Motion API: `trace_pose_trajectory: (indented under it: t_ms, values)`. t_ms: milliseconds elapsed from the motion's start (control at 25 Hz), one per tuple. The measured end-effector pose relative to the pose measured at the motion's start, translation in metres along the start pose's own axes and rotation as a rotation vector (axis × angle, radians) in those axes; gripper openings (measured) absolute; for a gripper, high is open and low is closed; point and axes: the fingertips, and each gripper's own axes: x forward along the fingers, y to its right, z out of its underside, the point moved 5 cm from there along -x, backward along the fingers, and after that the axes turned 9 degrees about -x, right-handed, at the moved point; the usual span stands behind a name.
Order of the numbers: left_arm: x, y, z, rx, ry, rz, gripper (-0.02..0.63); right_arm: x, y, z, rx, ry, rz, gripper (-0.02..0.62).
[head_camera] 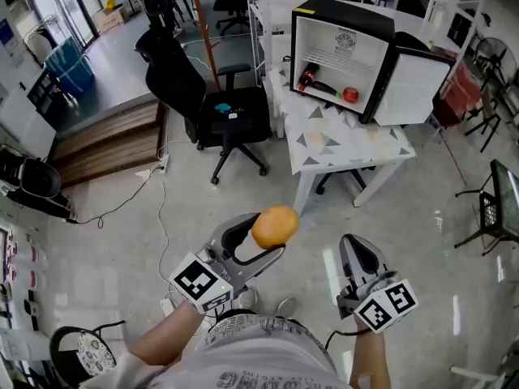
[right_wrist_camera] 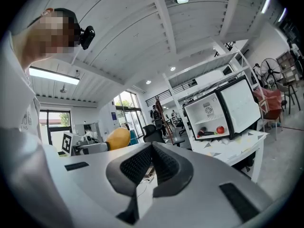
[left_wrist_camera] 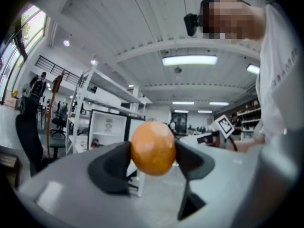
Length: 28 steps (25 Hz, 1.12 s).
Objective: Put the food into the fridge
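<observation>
Currently, the left hand-held gripper (left_wrist_camera: 153, 156) grips an orange (head_camera: 274, 227): both dark pads press against its sides and the fruit sits between the jaw tips, clear of any surface. The right hand-held gripper (right_wrist_camera: 152, 163) is closed, its ribbed pads meeting with nothing between them, and it hangs beside the left one above the floor (head_camera: 195, 209).

The fridge (head_camera: 340, 23) stands on a white worktop (head_camera: 340, 140), well apart from both grippers. Its door (head_camera: 413, 87) is swung open to the right, so the compartment is accessible. Inside, a red round fruit (head_camera: 350, 95) and a dark elongated item (head_camera: 323, 87) lie on the lower level.

Judged from this layout, the task is partly complete: two items are stored and the orange is picked up but not delivered. Remaining steps appear to be carrying the orange across to the fridge, setting it inside, and releasing it. Whether further food remains elsewhere cannot be determined.
</observation>
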Motion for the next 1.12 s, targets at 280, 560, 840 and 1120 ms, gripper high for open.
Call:
trace_pose_trajectory:
  t_ms: [280, 560, 840, 1120]
  values:
    - [0.016, 0.025, 0.004, 0.010, -0.004, -0.024, 0.302, -0.017, 0.023, 0.001, 0.024, 0.005, -0.017, 0.002]
    - [0.033, 0.037, 0.010, 0.015, -0.006, -0.039, 0.301, -0.028, 0.043, 0.005, 0.032, -0.005, -0.037, 0.002]
    - [0.050, 0.038, 0.013, 0.023, -0.017, -0.044, 0.301, -0.031, 0.062, 0.005, 0.039, -0.002, -0.034, 0.002]
    - [0.061, 0.033, 0.013, 0.023, -0.011, -0.054, 0.301, -0.028, 0.077, 0.002, 0.035, 0.001, -0.040, 0.002]
